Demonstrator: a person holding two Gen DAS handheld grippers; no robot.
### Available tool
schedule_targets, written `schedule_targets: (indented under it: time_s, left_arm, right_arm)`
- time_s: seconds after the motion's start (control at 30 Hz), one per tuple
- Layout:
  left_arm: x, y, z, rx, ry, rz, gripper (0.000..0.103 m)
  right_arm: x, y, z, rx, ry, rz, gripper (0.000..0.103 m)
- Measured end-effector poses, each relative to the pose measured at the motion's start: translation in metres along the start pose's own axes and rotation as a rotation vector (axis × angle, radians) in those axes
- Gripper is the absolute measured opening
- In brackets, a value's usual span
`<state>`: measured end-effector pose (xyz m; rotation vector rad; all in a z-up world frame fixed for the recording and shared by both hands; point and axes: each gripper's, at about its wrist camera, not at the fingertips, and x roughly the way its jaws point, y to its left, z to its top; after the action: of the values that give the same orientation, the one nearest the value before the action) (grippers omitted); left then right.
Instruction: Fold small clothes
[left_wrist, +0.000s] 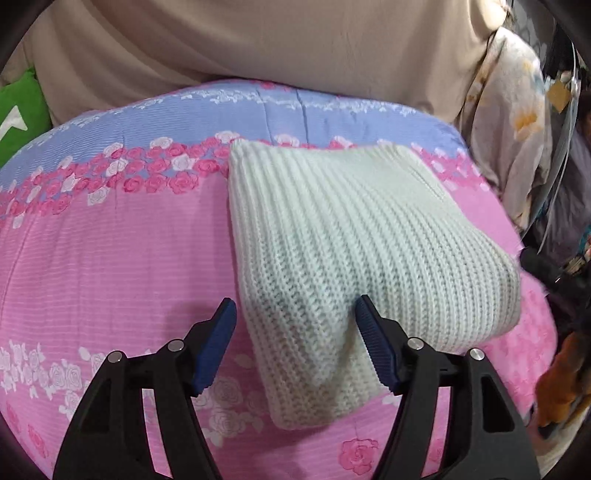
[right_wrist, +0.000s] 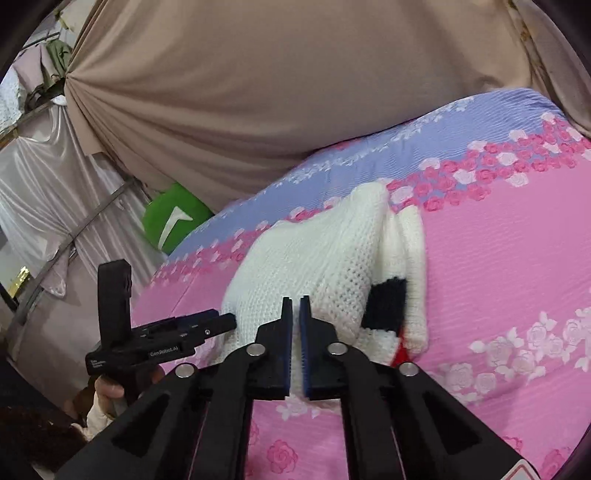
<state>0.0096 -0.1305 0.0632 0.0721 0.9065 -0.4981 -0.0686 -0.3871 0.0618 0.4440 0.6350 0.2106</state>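
Knitwear first: the white knit sweater lies folded into a compact bundle on the pink rose-print bedspread, near the lilac band toward the far edge. From the right wrist view, 1 side of the bundle shows a black patch and a sliver of red peeking from between the layers, so the stack is not perfectly flush there.

My left gripper stands open, its blue pads straddling the near left corner of the bundle without pinching it. My right gripper is closed with nothing visible between the pads, hovering just over the near edge of the knit.

Fold looks close to done, by my reckoning.

Risks from here:
- Thick ribbed knit is springy; any nudge from the closed right gripper could push the top layer off and reopen the fold.
- Closing the left gripper now might catch only the upper layer, peeling it back when lifted.
- Soft bedding gives underneath, so pressing down could skew the bundle.
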Motion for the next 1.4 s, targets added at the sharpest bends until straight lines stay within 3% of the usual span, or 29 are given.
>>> schedule_targets:
  time_s: [0.07, 0.1, 0.17, 0.23, 0.27, 0.3, 0.33, 0.43, 0.5, 0.53, 0.57, 0.63, 0.7, 0.77, 0.83, 0.87, 1.0, 1.1, 1.13, 1.3, 1.33, 1.4]
  left_arm:
    - [0.011, 0.002, -0.006, -0.001, 0.026, 0.014, 0.066]
    - [0.015, 0.004, -0.008, -0.008, 0.037, 0.007, 0.066]
    - [0.015, 0.008, -0.01, -0.017, 0.037, -0.002, 0.066]
    - [0.015, 0.008, -0.011, -0.015, 0.034, 0.002, 0.066]
    - [0.015, 0.007, -0.011, -0.015, 0.033, 0.005, 0.066]
    - [0.016, 0.006, -0.011, -0.012, 0.032, 0.01, 0.067]
    - [0.017, 0.005, -0.011, -0.009, 0.03, 0.016, 0.067]
    - [0.016, 0.005, -0.012, -0.019, 0.032, 0.018, 0.067]
    - [0.013, 0.005, -0.011, -0.032, 0.03, 0.013, 0.066]
    - [0.008, 0.005, -0.009, -0.039, 0.018, 0.003, 0.065]
    - [0.002, 0.003, -0.006, -0.038, 0.002, -0.002, 0.065]
    - [-0.01, 0.001, -0.001, -0.032, -0.039, 0.002, 0.065]
    - [-0.013, 0.0, 0.003, -0.019, -0.055, 0.015, 0.065]
    - [-0.005, 0.001, 0.004, -0.018, -0.033, 0.015, 0.067]
    - [0.012, 0.002, 0.0, -0.017, 0.011, 0.015, 0.067]
    - [0.017, 0.002, -0.002, -0.021, 0.023, 0.009, 0.068]
    - [0.021, 0.003, -0.004, -0.033, 0.029, 0.008, 0.069]
    - [0.016, 0.0, -0.003, -0.006, 0.014, 0.032, 0.069]
    - [0.016, -0.002, -0.002, -0.006, 0.014, 0.035, 0.069]
    - [0.001, -0.001, 0.004, -0.03, -0.016, 0.009, 0.067]
    - [-0.004, -0.002, 0.006, -0.028, -0.033, 0.008, 0.067]
    - [-0.01, -0.003, 0.014, -0.024, -0.064, 0.019, 0.067]
  right_arm:
    - [0.026, -0.026, -0.013, 0.027, 0.116, -0.144, 0.001]
    - [0.034, -0.038, -0.018, 0.08, 0.148, -0.164, 0.001]
    - [0.026, -0.043, -0.016, 0.151, 0.096, -0.071, 0.01]
    - [0.014, -0.032, -0.003, 0.133, 0.02, -0.021, 0.017]
    - [0.011, -0.023, 0.006, 0.103, -0.002, -0.02, 0.032]
    - [0.013, -0.016, 0.012, 0.079, -0.008, -0.02, 0.041]
    - [0.017, -0.01, 0.015, 0.054, 0.004, -0.025, 0.052]
    - [0.051, 0.002, 0.015, 0.004, 0.097, -0.025, 0.055]
    - [0.072, 0.005, 0.008, -0.019, 0.143, -0.026, 0.049]
    - [0.074, 0.01, 0.007, -0.043, 0.136, -0.045, 0.033]
    - [0.065, 0.016, 0.009, -0.059, 0.104, -0.029, 0.025]
    - [0.031, 0.021, 0.012, -0.042, -0.003, 0.087, 0.022]
    - [0.003, 0.019, 0.016, -0.035, -0.071, 0.103, 0.021]
    - [0.008, 0.002, 0.009, -0.032, -0.029, 0.013, 0.021]
    - [0.042, -0.02, -0.007, -0.024, 0.103, -0.13, 0.021]
    - [0.053, -0.03, -0.016, -0.006, 0.127, -0.139, 0.027]
    - [0.027, -0.024, 0.001, 0.03, 0.058, -0.085, 0.028]
    - [0.016, -0.013, 0.033, 0.002, -0.015, -0.065, 0.043]
    - [0.02, -0.012, 0.043, -0.011, -0.023, -0.061, 0.053]
    - [0.086, -0.025, 0.079, -0.035, 0.103, -0.121, 0.057]
    - [0.1, -0.026, 0.082, -0.03, 0.132, -0.106, 0.052]
    - [0.107, -0.021, 0.089, -0.045, 0.142, -0.077, 0.013]
